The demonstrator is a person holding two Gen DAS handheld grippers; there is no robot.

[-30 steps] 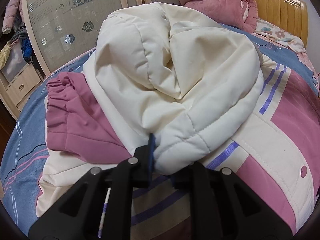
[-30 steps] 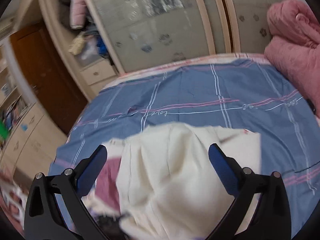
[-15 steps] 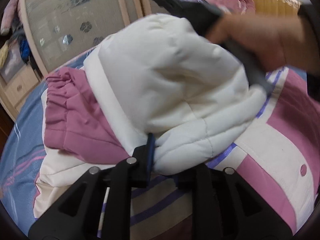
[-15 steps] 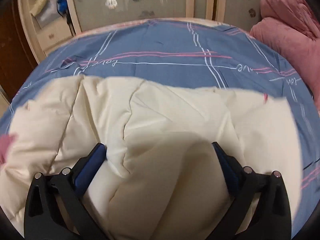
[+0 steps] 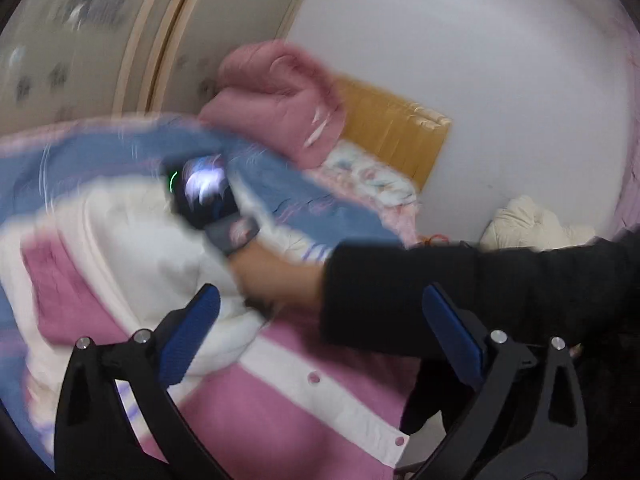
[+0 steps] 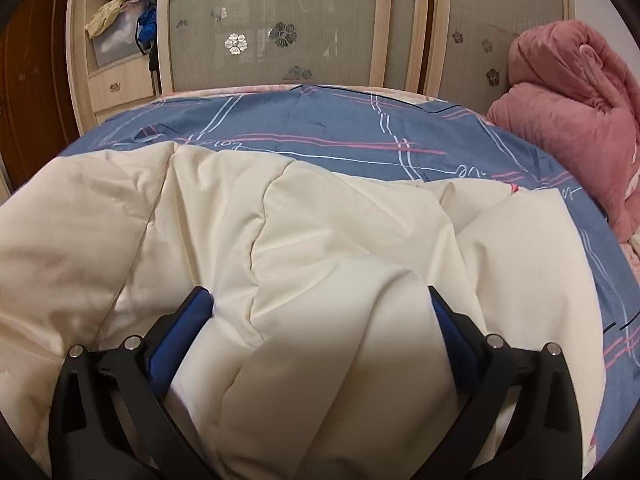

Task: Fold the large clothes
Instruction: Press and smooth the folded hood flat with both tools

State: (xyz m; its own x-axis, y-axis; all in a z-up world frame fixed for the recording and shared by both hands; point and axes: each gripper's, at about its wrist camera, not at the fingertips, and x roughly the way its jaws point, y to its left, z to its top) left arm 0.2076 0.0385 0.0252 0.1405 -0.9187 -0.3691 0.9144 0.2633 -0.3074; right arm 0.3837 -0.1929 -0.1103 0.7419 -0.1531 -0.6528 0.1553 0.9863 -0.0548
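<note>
Behind the bed [image 6: 360,136] stands a wardrobe [image 6: 280,20]. On the bed's middle lies my jacket [image 6: 280,240], puffy, soft and light; I'd take a hem. Left gripper [image 5: 320,320] is opening, nothing between; right gripper [image 6: 320,320] straddles cream padding, wide, not pinching.

Blue striped bedsheet [image 6: 320,128], rolled pink quilt [image 6: 568,108], patterned wardrobe doors [image 6: 272,20], wooden headboard [image 5: 392,128]

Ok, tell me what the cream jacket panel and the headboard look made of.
Cream jacket panel: looks like padded, quilted synthetic fabric with a smooth matte face; stitched seams and puffy folds show it. Headboard: probably wood with a honey-coloured finish; vertical slat lines show, though the picture is blurred.
</note>
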